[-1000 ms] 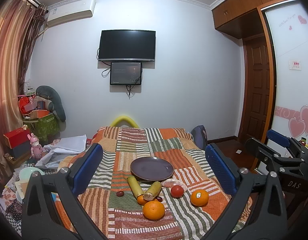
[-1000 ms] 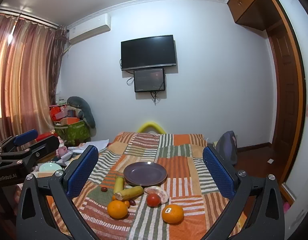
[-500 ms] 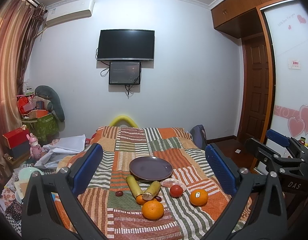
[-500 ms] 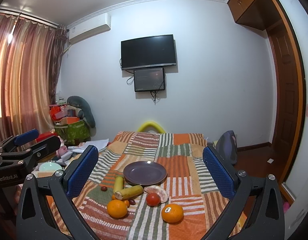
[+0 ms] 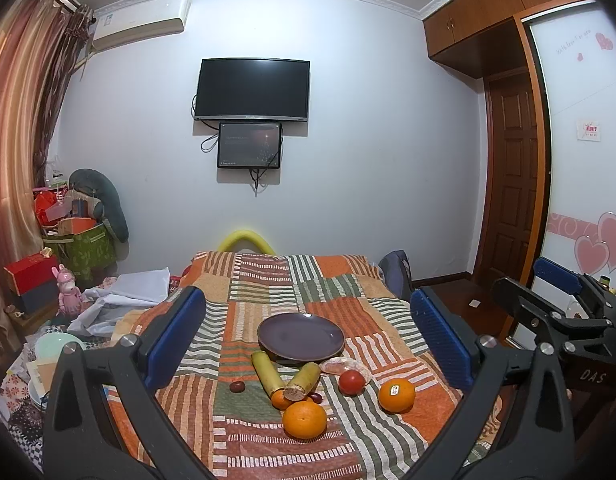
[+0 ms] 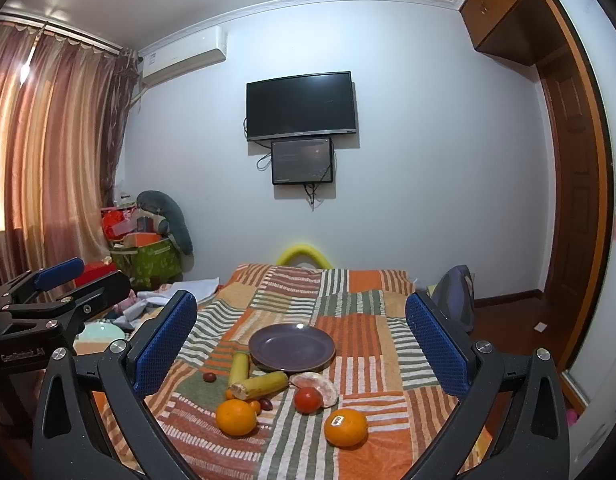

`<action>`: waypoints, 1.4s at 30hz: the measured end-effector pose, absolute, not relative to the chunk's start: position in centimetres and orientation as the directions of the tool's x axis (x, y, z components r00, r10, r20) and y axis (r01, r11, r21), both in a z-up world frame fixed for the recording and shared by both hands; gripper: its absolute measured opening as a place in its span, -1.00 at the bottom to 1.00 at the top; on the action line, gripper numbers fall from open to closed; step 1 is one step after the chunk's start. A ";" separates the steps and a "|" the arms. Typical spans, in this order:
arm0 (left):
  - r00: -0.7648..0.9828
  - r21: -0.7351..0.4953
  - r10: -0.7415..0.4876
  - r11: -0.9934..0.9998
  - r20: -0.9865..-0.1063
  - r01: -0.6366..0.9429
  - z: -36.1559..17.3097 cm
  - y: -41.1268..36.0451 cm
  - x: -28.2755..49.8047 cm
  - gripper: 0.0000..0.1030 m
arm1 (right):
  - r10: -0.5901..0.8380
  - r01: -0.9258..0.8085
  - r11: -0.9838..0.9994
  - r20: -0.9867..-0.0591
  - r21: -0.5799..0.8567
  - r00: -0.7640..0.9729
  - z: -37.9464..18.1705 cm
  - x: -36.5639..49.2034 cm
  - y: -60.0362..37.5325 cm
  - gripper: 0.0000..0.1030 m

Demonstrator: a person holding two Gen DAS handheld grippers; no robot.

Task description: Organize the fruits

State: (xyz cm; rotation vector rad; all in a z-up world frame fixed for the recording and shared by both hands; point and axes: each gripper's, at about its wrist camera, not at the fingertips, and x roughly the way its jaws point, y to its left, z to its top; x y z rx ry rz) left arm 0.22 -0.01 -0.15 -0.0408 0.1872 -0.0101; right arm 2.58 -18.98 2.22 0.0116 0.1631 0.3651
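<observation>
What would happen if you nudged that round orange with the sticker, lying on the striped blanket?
The round stickered orange would probably roll, being near-spherical with nothing touching it. The soft striped patchwork blanket likely slows it quickly. Its firm-looking rind should probably bear the open right gripper closing on it.

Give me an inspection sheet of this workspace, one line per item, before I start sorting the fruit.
Surface: striped patchwork blanket, flat.
Job's things: purple plate empty; stickered orange, plain orange, tomato and two sugarcane pieces in front of it.
Clutter: boxes and a green bag on the left.
Grippers: left hand-held gripper and right hand-held gripper open, holding nothing.
Cables: loose wires under the TV.
Surroundings: wooden door on the right, curtain on the left.
</observation>
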 end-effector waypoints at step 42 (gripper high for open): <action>0.946 -0.064 -0.034 0.998 -0.323 0.014 -3.3 1.4 5.9 1.00 | 0.326 -0.335 0.942 -0.289 0.018 0.900 -0.9 7.0 -19.8 1.00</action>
